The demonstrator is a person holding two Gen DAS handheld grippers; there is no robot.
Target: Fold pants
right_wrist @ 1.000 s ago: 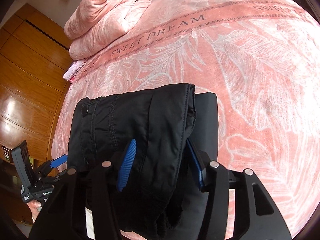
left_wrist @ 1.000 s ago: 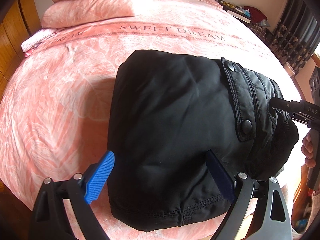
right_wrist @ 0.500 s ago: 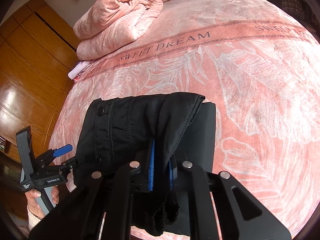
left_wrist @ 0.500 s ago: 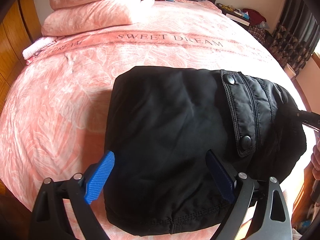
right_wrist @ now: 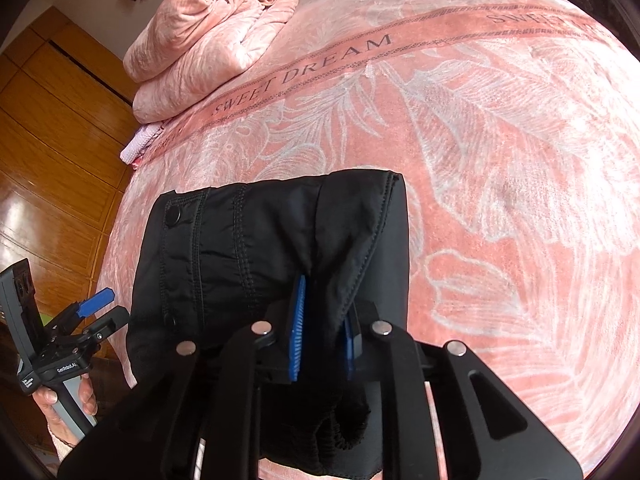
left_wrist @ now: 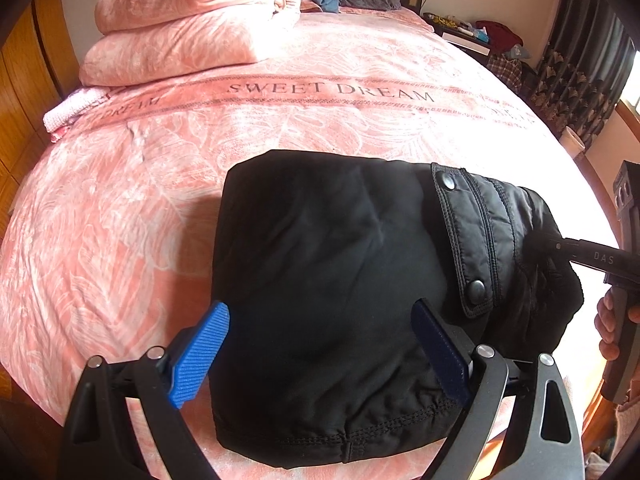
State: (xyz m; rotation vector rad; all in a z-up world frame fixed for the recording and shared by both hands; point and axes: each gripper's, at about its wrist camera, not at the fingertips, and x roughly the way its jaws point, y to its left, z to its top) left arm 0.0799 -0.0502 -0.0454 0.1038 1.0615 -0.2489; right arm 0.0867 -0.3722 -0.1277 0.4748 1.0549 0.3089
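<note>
The pink bedspread [left_wrist: 280,128] carried a woven band reading "SWEET DREAM", with a second, cut-off run of the same letters at the band's left end in the left wrist view and at its right end in the right wrist view. The right gripper's [right_wrist: 322,332] arm, seen at the right edge of the left wrist view, bore the letters "DAS"; the left gripper's [left_wrist: 320,356] body, seen low on the left of the right wrist view, carried a small white label too fine to read with certainty.

No containers showed in either view.

The pants [left_wrist: 348,292] were black, smooth and slightly shiny, folded into a thick, roughly square bundle lying on the bedspread near the bed's close edge. A quilted flap [left_wrist: 468,240] with rows of stitching and two round black snaps ran across the bundle's right part. A stitched hem edged the near side, and a gathered elastic edge hung below the fold in the right wrist view.

The left gripper's blue fingers [left_wrist: 200,356] stood wide apart over the near part of the bundle, not pressing it. The right gripper's fingers [right_wrist: 298,328] had just eased slightly after closing and were narrow, pinching a fold of the pants between them. A folded pink quilt [left_wrist: 192,28] lay at the far end of the bed, beside wooden panelling [right_wrist: 52,132].
</note>
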